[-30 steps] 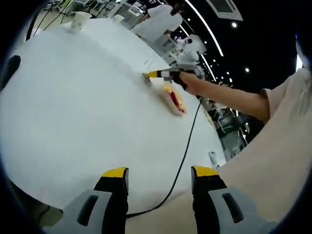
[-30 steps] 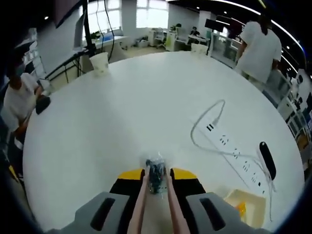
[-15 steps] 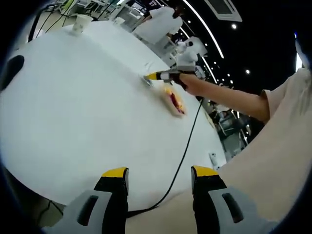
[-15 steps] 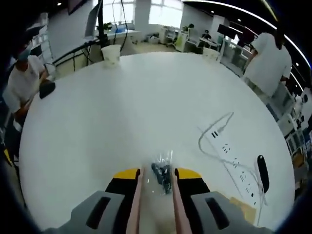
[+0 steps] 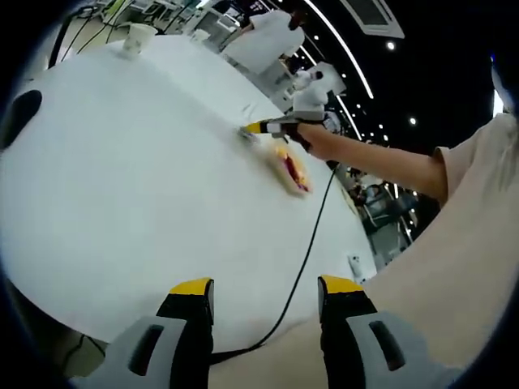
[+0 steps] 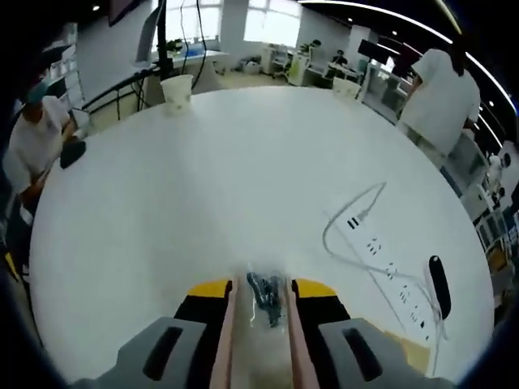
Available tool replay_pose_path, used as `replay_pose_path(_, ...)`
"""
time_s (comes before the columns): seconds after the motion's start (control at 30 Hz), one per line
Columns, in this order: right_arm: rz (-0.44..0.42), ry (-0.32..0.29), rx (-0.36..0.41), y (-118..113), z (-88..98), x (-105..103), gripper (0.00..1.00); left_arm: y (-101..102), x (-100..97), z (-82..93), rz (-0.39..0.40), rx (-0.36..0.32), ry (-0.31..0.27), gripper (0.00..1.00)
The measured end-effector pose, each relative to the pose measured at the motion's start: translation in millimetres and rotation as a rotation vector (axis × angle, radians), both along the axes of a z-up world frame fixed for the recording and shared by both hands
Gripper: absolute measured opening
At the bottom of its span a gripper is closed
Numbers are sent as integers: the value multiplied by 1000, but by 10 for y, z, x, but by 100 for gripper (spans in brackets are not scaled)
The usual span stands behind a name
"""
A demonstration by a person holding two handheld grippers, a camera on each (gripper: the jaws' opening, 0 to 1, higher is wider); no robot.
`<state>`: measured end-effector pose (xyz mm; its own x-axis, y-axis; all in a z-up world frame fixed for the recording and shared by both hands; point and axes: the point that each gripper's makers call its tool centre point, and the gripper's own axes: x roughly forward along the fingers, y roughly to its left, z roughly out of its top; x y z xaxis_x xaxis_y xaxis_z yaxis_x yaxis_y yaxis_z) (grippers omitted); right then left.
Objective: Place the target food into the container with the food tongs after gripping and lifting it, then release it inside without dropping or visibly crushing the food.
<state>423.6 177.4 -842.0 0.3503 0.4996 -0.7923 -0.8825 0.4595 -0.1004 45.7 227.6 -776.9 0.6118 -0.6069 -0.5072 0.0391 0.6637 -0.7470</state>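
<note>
In the left gripper view, the left hand-held gripper (image 5: 265,304) hovers with jaws wide apart over the white table (image 5: 122,178). In the right gripper view, the right hand-held gripper (image 6: 259,296) clamps pink food tongs (image 6: 220,340), whose tips pinch a clear-wrapped dark food (image 6: 264,289) above the table. The cream container (image 6: 409,344) sits near the right, beside a power strip (image 6: 381,259).

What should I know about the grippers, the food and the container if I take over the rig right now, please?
Right gripper: shut on the food tongs, whose tips pinch a clear-wrapped dark food item over the white table.
Left gripper: open, holding nothing, near the table edge.
Container: shallow tray on the table beside the right gripper; its corner shows low right in the right gripper view.
Done: food gripped.
Left: carry it to the container and release it inside gently, without squeezing harder.
</note>
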Motion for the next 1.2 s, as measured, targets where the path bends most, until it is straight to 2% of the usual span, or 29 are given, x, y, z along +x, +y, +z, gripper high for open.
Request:
replay_pose_path(0.5, -23, 22, 15, 2, -60, 79, 28, 14, -17, -29, 2, -3, 10, 51)
replay_pose_path(1.2, -51, 42, 29, -20, -70, 79, 23, -23, -25, -45, 7, -10, 15, 51)
